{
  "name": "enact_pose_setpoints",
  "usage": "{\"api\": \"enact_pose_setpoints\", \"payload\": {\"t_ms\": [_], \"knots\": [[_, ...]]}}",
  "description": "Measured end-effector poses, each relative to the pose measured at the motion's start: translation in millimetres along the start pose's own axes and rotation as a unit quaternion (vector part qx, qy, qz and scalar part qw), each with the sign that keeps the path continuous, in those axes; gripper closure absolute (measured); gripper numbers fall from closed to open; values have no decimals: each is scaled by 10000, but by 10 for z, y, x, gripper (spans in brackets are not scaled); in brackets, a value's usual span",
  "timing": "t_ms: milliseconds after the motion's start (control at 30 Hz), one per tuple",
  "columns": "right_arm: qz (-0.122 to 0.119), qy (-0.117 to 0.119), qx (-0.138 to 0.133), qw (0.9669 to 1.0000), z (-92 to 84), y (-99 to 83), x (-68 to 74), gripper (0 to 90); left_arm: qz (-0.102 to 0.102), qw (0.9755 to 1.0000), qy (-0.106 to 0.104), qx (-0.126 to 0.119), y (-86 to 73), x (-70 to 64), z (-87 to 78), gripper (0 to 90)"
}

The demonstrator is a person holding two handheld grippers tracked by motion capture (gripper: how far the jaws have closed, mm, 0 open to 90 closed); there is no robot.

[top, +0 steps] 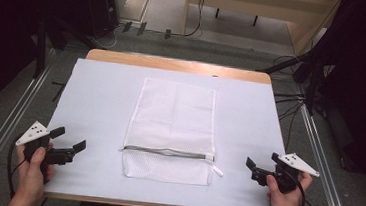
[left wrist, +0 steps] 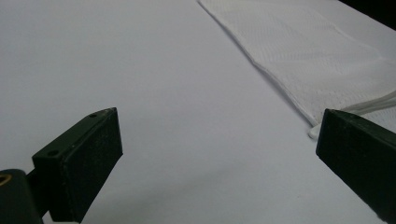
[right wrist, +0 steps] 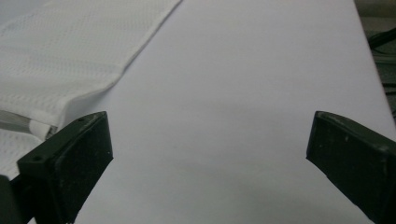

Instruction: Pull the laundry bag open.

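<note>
A white mesh laundry bag [top: 171,129] lies flat in the middle of the white table cover [top: 101,96], its grey zipper [top: 166,152] running across near the front end. My left gripper [top: 71,140] hovers at the table's front left, well left of the bag, jaws wide open and empty. My right gripper [top: 253,170] is at the front right, apart from the bag, jaws also open and empty. In the left gripper view the bag [left wrist: 317,56] lies at the upper right beyond the gripper [left wrist: 219,149]. In the right gripper view the bag [right wrist: 70,60] lies at the upper left of the gripper [right wrist: 210,154].
The wooden table edge [top: 174,63] shows at the back. Metal rails [top: 2,132] run along both sides of the table. Cables [top: 291,100] and dark stands lie on the floor to the right and back.
</note>
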State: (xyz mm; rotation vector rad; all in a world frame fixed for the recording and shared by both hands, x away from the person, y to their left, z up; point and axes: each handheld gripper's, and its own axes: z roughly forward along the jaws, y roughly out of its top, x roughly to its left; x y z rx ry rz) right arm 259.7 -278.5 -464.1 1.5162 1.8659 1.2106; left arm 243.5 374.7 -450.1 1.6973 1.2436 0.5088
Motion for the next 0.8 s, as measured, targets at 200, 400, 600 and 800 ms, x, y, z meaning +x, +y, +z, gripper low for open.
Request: {"api": "enact_pose_setpoints", "payload": {"t_ms": [200,400,600,800], "knots": [[124,-165,-21,9998,-64,-74,-231,0,-24,9997,126,-186,26,91,-94,7],[325,-45,-209,9992,-108,-93,-318,0,-67,9997,91,-237,30,106,-99,0],[267,-70,-214,9994,-99,-83,-300,0,-24,9998,65,-190,30,95,-82,0],[261,-66,-178,9995,-79,-79,-287,0,-10,9999,69,-125,27,87,-59,0]]}}
